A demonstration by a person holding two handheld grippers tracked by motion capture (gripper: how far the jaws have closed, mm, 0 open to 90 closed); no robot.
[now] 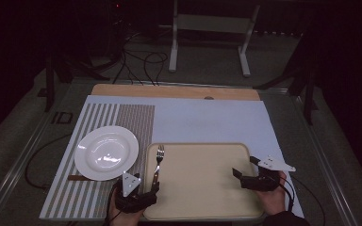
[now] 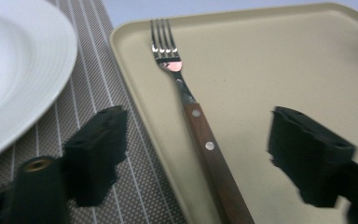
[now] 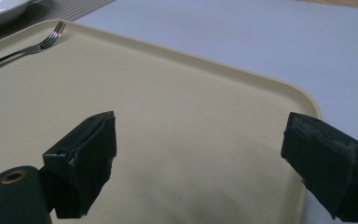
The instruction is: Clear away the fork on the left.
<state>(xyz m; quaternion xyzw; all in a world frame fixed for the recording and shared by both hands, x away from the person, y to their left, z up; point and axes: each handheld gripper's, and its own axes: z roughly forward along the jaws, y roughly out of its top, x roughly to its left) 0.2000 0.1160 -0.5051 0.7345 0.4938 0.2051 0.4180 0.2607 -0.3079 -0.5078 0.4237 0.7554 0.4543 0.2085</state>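
Fork (image 1: pixel 159 160) lies along the left edge of the tray (image 1: pixel 202 207), prongs toward the far side, wooden handle toward the person. Left gripper (image 1: pixel 143 190) sits at the tray's near left corner, jaws apart on either side of the handle, not touching it. Right gripper (image 1: pixel 245 176) hovers over the tray's right edge, jaws apart, empty. A plate (image 1: pixel 106 153) rests on the striped mat (image 1: pixel 141 122). Likely step: grasping the fork; next, lower and close on the handle.

Table (image 1: pixel 283 117) — striped mat (image 1: pixel 99 117); beige tray (image 1: pixel 202 207); white plate (image 1: pixel 106 152)
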